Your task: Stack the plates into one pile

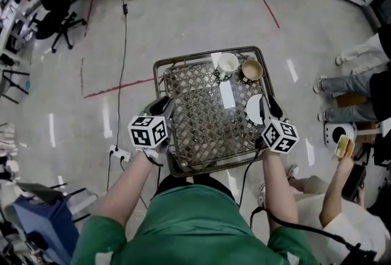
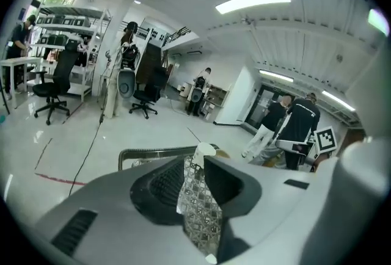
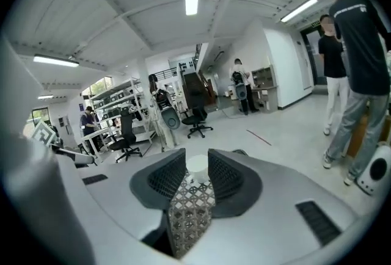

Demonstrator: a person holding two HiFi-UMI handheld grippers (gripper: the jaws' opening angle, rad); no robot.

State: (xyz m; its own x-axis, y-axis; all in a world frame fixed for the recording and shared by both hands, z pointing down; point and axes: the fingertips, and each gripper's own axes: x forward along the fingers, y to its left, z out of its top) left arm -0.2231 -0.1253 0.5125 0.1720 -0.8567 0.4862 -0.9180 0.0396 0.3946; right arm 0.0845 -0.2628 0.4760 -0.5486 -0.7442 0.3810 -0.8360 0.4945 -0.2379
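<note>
Left gripper (image 2: 197,179): jaws slightly parted, empty. Right gripper (image 3: 190,176): jaws wider apart, empty. White round plate (image 1: 253,110) partly hidden behind right gripper, on lattice-patterned metal-rimmed table (image 1: 201,118).

Head view: from above the person's head, facing steeply down; the patterned table (image 1: 195,112) sits near and mid-frame, with floor (image 1: 183,13) all round it and the person's shoulders (image 1: 195,221) at the bottom edge
Left gripper view: rides on the left gripper (image 1: 161,106), close behind its jaws, facing slightly down over the tabletop and out across the room
Right gripper view: rides on the right gripper (image 1: 269,108), equally close, facing much the same way from the table's other side
Shared by all three: the patterned tabletop and the white cup (image 1: 227,64) at its far end
Shared by both gripper views: office chairs (image 2: 54,83), shelving (image 2: 70,13), ceiling lights (image 2: 253,0)
</note>
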